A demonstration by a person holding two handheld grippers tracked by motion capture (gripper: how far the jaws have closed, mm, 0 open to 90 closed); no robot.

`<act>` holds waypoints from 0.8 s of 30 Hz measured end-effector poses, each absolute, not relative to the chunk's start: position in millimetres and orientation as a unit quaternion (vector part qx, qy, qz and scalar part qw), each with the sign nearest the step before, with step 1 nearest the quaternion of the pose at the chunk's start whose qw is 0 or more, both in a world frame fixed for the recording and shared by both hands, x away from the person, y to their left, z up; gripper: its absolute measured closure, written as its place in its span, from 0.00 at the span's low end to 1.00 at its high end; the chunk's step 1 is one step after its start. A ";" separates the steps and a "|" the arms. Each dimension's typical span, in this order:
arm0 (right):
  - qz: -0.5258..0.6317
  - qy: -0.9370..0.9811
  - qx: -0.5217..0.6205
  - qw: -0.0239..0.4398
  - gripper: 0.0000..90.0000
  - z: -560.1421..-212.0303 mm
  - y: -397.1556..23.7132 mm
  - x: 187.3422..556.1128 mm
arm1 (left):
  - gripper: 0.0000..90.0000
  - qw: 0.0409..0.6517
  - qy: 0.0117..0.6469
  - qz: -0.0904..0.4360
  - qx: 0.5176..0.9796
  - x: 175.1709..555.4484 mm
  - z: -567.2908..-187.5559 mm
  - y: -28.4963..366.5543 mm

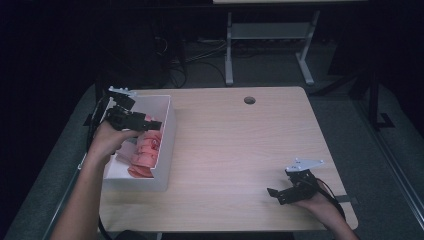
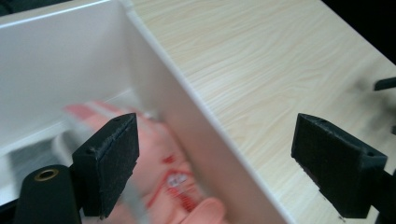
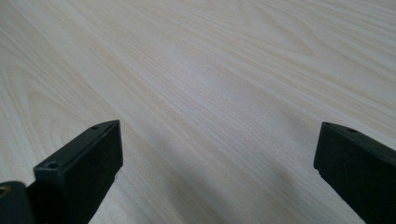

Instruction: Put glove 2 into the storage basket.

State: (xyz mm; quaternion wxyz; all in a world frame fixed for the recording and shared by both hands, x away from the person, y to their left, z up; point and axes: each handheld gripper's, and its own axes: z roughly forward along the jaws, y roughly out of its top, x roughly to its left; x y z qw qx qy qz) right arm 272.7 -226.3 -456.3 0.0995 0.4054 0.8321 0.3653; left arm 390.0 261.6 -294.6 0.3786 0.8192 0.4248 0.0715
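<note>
Near right, the right gripper [image 1: 280, 194] rests wide open, empty, on the table [image 1: 240, 150]. Far left, the left gripper [image 1: 150, 121] (also wide open) straddles the white box's [image 1: 167, 145] wall above pink packets [image 1: 145, 150].

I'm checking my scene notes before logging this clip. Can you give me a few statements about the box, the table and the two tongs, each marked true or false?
1. The left tongs hang over the white box. True.
2. The box holds pink packets. True.
3. The right tongs are shut on a packet. False: open, with bare wooden table between the jaws.
4. The box sits at the table's right edge. False: it's at the left edge.
5. The left tongs are open. True.
</note>
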 end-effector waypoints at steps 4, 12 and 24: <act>0.366 0.834 0.399 0.102 0.01 -456.2 -226.0 272.9 | 0.16 0.387 0.402 0.070 0.827 385.0 -292.5 239.0; 0.365 0.834 0.400 0.104 0.01 -455.3 -226.3 272.4 | 0.16 0.391 0.361 0.062 0.844 374.0 -296.6 193.1; 0.366 0.834 0.399 0.105 0.01 -455.0 -226.4 271.8 | 0.16 0.401 0.330 0.057 0.853 361.2 -310.4 143.0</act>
